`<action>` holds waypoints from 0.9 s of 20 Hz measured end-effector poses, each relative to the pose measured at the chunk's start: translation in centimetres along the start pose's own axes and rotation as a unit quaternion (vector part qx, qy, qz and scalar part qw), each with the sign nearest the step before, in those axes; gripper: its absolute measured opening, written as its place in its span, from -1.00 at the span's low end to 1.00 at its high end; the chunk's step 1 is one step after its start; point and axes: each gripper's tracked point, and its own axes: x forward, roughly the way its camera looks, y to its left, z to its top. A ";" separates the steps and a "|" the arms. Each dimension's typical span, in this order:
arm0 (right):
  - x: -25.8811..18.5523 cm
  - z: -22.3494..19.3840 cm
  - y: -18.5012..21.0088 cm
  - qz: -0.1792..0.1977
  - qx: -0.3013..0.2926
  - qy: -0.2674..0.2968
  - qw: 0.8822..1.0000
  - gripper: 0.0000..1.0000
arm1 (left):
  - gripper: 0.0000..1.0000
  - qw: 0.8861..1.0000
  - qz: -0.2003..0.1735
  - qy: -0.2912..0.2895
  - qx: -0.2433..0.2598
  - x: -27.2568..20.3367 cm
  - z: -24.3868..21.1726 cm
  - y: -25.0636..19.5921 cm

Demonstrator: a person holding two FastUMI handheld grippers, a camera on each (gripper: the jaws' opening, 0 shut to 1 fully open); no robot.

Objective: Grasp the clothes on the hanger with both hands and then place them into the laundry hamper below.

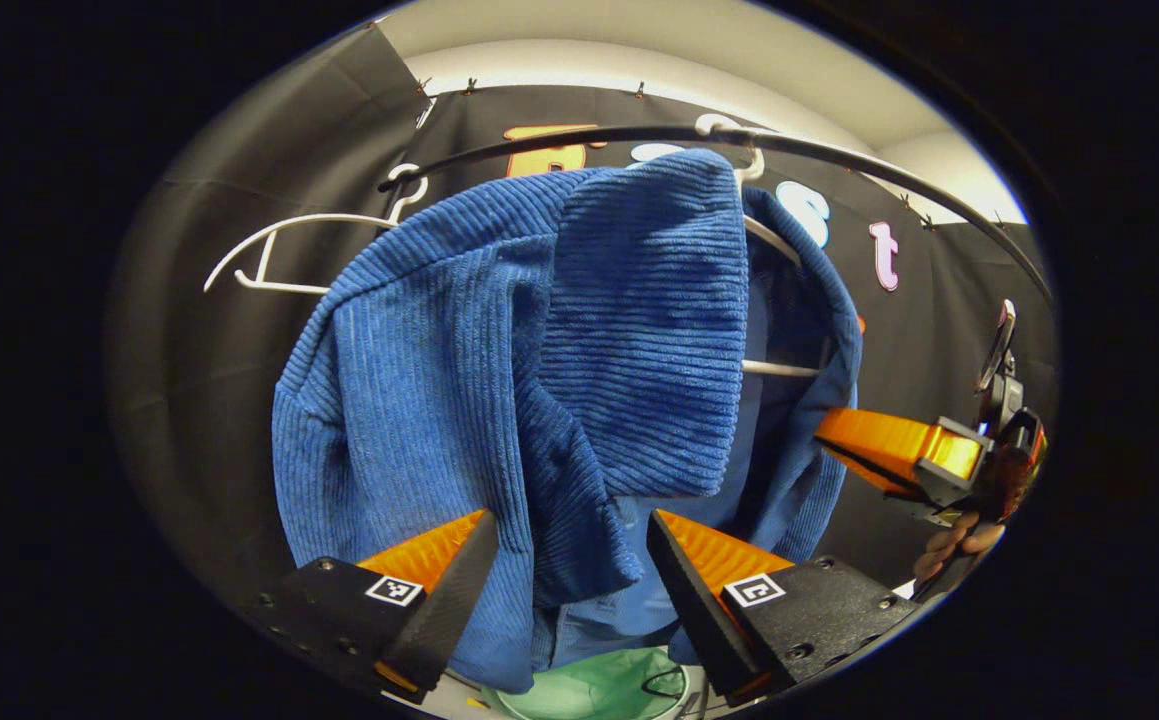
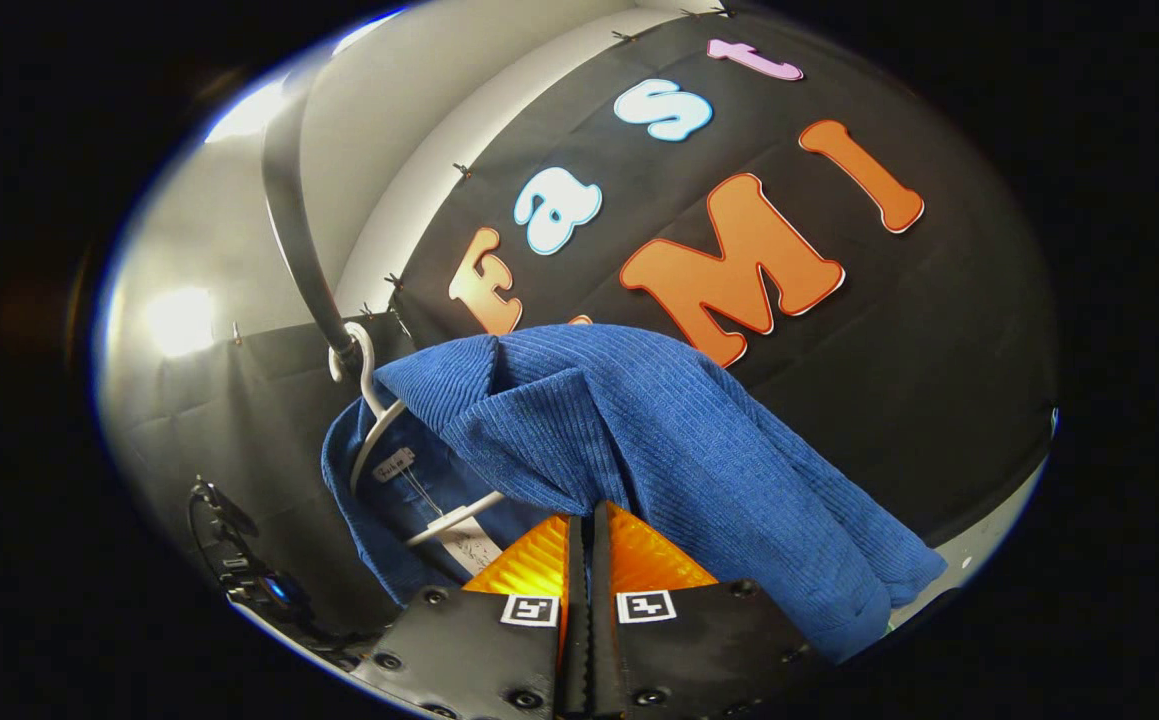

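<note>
Left gripper view, garment: we see the blue ribbed garment (image 1: 559, 380) draped over a white hanger (image 1: 779, 368) on a dark curved rail (image 1: 839, 150).
Left gripper view, second hanger: we note an empty white hanger (image 1: 289, 240) on the same rail, to the left of the garment.
Left tool: we see the left tool (image 1: 569, 570) spread wide, its two fingers on either side of the garment's hanging lower fold; we cannot tell whether either finger touches the cloth.
Left gripper view, hamper: we see a green laundry hamper (image 1: 599, 690) directly below the garment, between the fingers at the bottom edge.
Left gripper view, other tool: we see the right tool (image 1: 839, 440) at the garment's right edge, its tip meeting the cloth, with a hand (image 1: 959, 545) holding it from below.
Right gripper view, garment: we see the same garment (image 2: 659, 440) bunched and lifted over the hanger (image 2: 389, 450), whose hook sits on the rail (image 2: 289, 210).
Right gripper view, label: we see a small tag (image 2: 394, 465) inside the collar; we do not read it.
Right tool: we see the right tool (image 2: 584, 530) pressed together, the fingers almost meeting, with the garment's edge at their tips; the cloth hides the tips, so we take the pinch as on the garment.
</note>
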 end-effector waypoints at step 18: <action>-1.0 9.1 -0.6 0.100 0.200 -0.059 0.973 -0.85 | -1.00 0.988 -0.123 -0.078 -0.053 -7.7 12.5 0.8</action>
